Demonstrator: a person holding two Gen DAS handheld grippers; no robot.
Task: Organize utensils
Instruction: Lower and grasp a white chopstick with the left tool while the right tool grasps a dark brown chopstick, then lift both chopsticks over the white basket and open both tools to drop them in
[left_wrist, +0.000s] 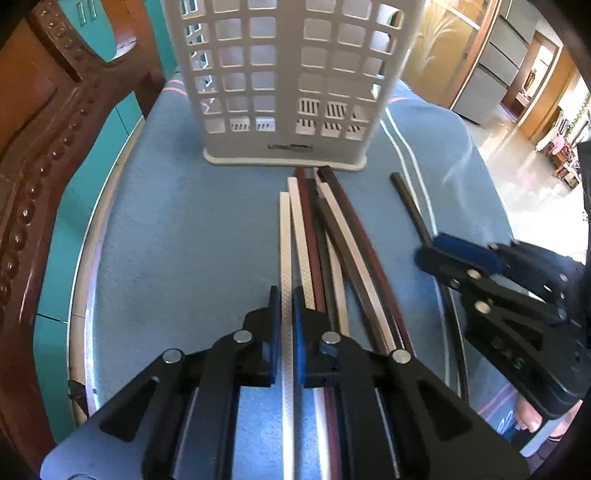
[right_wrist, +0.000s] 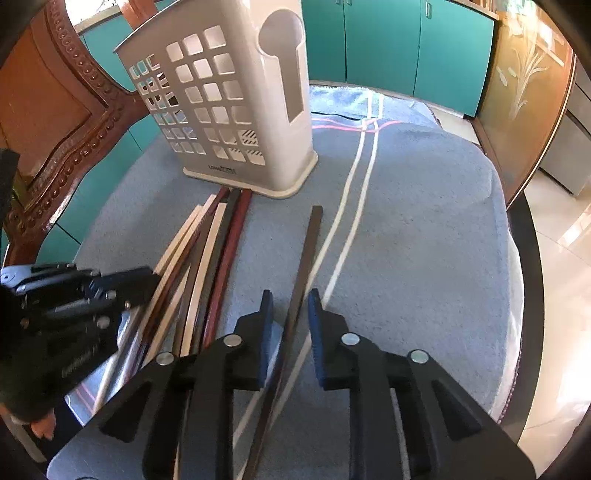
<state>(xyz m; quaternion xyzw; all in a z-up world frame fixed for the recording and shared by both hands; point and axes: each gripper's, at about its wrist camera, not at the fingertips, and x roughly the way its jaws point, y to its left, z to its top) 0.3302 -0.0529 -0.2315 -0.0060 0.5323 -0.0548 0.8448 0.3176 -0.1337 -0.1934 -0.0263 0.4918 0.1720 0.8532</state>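
Step in hand: picking chopsticks off the blue cloth (right_wrist: 424, 221) to stand them in the white holder (right_wrist: 236, 103); by my reading, the pick-up stage, with nothing lifted yet.
Left gripper (left_wrist: 286, 325): closed tight on a white chopstick (left_wrist: 285, 236), the leftmost of the pile; the stick runs straight out between the pads toward the holder.
Right gripper (right_wrist: 290, 325): jaws a little apart, straddling a single dark chopstick (right_wrist: 308, 254); the pads do not seem to press on it.
Pile of chopsticks (left_wrist: 332, 236): white, dark and reddish sticks lying side by side, far ends just short of the holder's base.
Single dark chopstick, place: lies by itself, apart from the pile, beside the white stripes of the cloth.
Holder: upright at the far side of the cloth, well beyond both grippers.
Next move, likely: lift the white chopstick clear of its neighbours, tip it upright and lower it into the holder's open top without dragging the pile.
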